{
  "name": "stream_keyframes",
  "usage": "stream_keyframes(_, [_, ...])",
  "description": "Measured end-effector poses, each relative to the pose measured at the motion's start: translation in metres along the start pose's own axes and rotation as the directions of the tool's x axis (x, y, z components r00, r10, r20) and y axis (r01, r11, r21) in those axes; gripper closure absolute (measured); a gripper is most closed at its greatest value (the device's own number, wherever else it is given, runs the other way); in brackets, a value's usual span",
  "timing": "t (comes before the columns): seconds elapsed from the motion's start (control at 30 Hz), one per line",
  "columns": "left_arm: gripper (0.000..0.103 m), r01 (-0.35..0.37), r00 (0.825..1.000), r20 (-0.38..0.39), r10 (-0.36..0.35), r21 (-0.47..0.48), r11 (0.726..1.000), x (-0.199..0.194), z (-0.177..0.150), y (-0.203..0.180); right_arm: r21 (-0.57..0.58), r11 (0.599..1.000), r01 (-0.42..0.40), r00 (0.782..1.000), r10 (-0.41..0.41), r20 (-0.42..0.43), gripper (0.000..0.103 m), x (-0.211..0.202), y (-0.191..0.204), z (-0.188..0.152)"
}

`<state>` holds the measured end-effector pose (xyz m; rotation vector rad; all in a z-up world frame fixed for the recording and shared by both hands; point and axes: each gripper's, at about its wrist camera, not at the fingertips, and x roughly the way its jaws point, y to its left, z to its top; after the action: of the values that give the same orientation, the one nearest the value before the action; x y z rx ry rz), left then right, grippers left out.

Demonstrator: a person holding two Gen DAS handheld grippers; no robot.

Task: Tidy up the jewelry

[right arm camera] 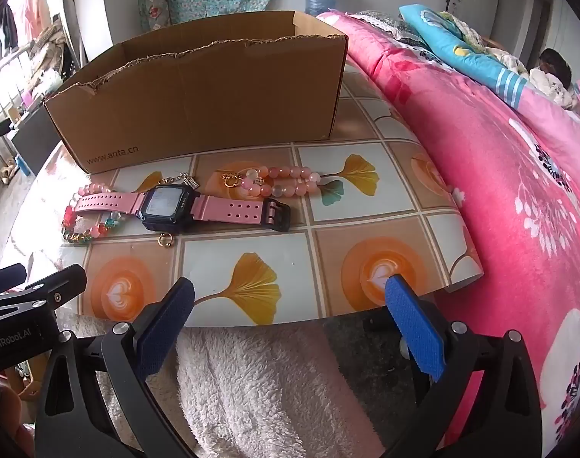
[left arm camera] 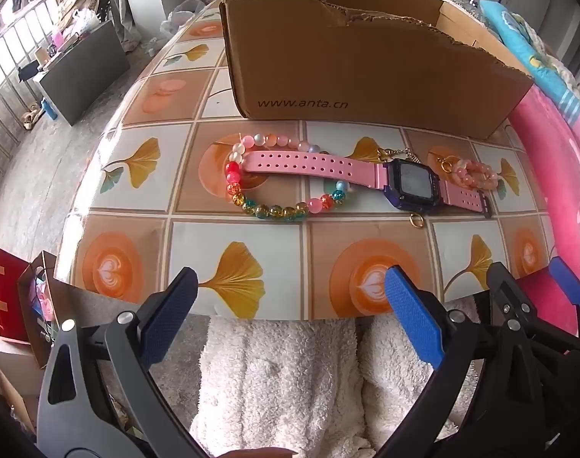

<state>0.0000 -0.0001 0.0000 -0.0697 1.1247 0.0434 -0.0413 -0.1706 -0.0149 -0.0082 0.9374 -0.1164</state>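
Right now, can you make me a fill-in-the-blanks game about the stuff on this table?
1. The watch has a strap colored ____.
2. Behind the jewelry stands an open box made of ____.
3. One end of the watch strap lies across the colorful ____ bracelet.
4. The left claw and the right claw are both ____, holding nothing.

Missing words: pink; cardboard; beaded; open

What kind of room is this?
Probably a bedroom at home: a pink floral quilt lies beside the tile-patterned table, and clothes hang at the back left.
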Motion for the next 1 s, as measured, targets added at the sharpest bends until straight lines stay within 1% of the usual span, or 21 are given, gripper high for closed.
stream_keyframes(0.4, [0.008, -0.004, 1.000, -0.005, 0.004, 0.001, 1.000, 0.0004, -0.0001, 0.0003, 0.002, 1.000, -0.005, 1.000, 0.005, -0.001, 0.005, -0.0020, -0.0021, 0.0000])
stream_keyframes(0.63, [0.008, -0.026, 1.000, -0.003, 0.027, 0.011, 1.000, 0.0068, -0.0033, 0.0040, 0.001, 1.000, 0.002, 1.000, -0.002, -0.003, 0.005, -0.0002, 0.0012, 0.0002])
stream_keyframes(1.0, [0.008, -0.039, 0.999, 0.004, 0.039, 0.008, 0.999, 0.0018, -0.0010, 0.0046, 0.001, 1.000, 0.006, 1.000, -0.006, -0.005, 0.005, 0.0032, 0.0010, -0.0006])
